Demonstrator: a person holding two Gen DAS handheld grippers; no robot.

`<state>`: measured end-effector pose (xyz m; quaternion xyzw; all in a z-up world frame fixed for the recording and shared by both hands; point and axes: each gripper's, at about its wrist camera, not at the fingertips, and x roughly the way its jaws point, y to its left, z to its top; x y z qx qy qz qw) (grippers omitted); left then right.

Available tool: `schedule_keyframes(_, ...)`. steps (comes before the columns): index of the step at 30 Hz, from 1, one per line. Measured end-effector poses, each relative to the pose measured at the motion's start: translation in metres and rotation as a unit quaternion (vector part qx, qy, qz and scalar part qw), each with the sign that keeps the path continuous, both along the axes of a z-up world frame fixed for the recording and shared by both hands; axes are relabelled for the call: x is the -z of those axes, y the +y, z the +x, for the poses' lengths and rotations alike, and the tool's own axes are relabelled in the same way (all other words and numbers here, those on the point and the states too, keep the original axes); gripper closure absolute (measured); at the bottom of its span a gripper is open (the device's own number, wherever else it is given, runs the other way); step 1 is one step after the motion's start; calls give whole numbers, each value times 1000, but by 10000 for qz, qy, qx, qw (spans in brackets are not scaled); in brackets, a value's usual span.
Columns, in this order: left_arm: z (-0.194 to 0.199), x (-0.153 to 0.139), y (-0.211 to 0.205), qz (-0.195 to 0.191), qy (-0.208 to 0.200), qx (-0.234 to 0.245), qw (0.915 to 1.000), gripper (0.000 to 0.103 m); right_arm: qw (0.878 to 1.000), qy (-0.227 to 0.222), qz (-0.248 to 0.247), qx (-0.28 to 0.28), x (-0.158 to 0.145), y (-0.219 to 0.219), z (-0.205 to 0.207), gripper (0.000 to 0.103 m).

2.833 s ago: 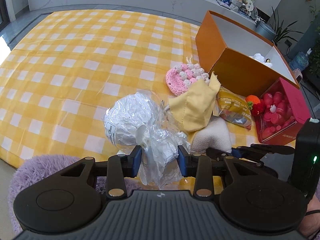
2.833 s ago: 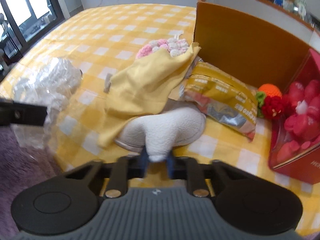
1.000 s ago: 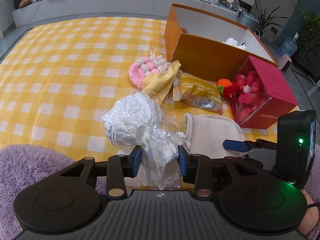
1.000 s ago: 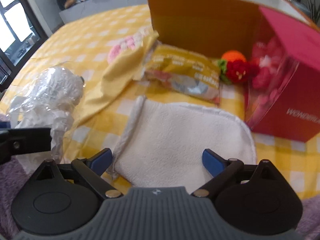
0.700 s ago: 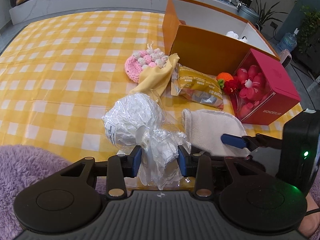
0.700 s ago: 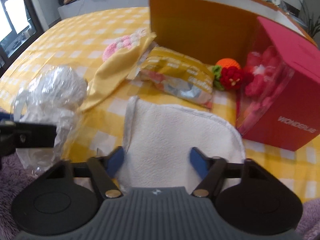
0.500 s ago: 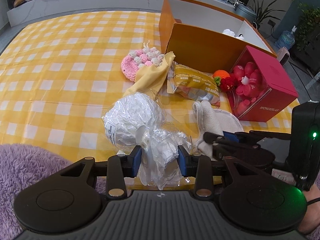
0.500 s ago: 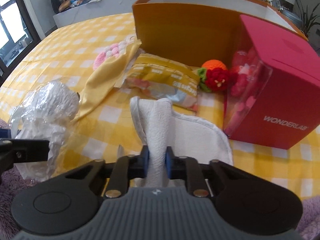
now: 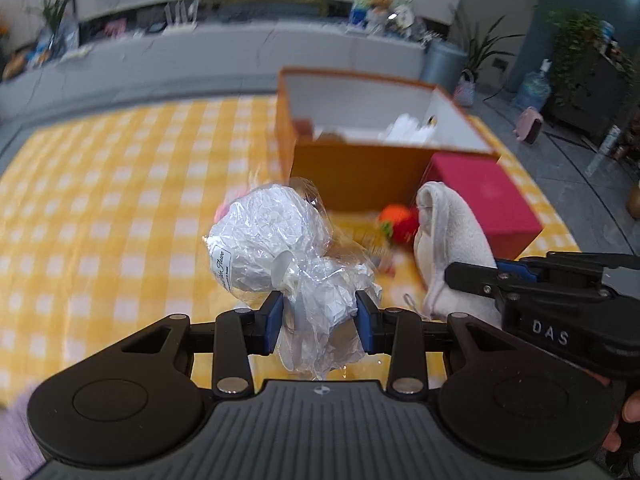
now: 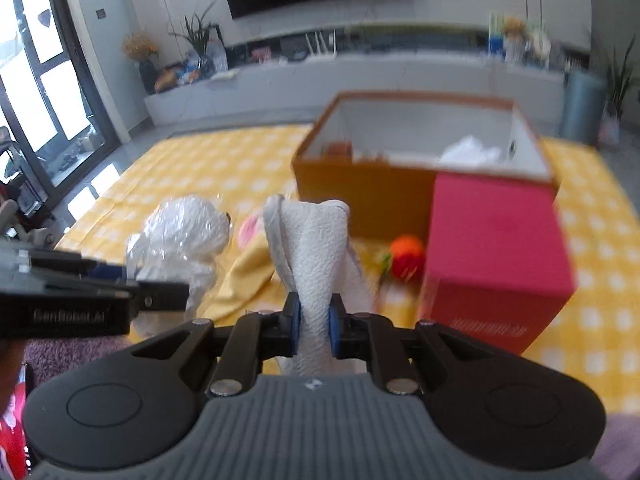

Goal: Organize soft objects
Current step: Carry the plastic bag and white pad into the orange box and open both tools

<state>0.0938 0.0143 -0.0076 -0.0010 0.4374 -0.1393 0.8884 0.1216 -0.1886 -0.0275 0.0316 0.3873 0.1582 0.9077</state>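
My left gripper (image 9: 319, 322) is shut on a white plush toy wrapped in clear plastic (image 9: 272, 240), held above the yellow checked cloth (image 9: 120, 216). The same wrapped toy (image 10: 180, 236) shows at the left of the right wrist view. My right gripper (image 10: 314, 328) is shut on a bunched white towel (image 10: 310, 256), lifted off the cloth. In the left wrist view the towel (image 9: 448, 236) hangs from the right gripper at the right. The open orange box (image 9: 360, 160) (image 10: 380, 192) stands ahead of both, with something white inside (image 10: 472, 150).
A red box (image 10: 496, 256) (image 9: 484, 200) stands in front of the orange box at the right. An orange and red knitted toy (image 10: 406, 256) lies beside it. A yellow cloth (image 10: 248, 276) and a pink knitted piece (image 10: 250, 228) lie on the checked cloth. Purple fluffy fabric (image 10: 80, 356) lies near me.
The right gripper closed on the flat white towel, bunching it, and lifted it. Both grippers rose and tilted up toward the orange box, the left still holding the wrapped toy.
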Motion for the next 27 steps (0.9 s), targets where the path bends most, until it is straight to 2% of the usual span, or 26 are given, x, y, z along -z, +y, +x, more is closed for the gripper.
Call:
schedule_keyframes(2,7,-14,-4,-34,-104,165,9998,60,9998,-184,-109,25,-14,-2,0,90)
schedule_keyframes(5,22,-35,-9,-142,-232,378,9989,60,9994,-338,37,47,-37,-12,11,90)
schedule_keyframes(11,61,-69,-28,-185,-630,711,9953,61,9971,-712,261,15,-83,-34,57,90)
schedule_keyframes(15,94,-80,-48,-77,-878,826,9927,60,9952,-925,284,111,-108,-47,98,90)
schedule_keyframes(20,140,-69,-66,-59,-856,865,9925,60,9964,-786,227,213,-96,-63,154,90)
schedule_keyframes(27,199,-18,-86,-18,-526,1097,9926,61,9992,-372,-28,128,-45,-69,231,90)
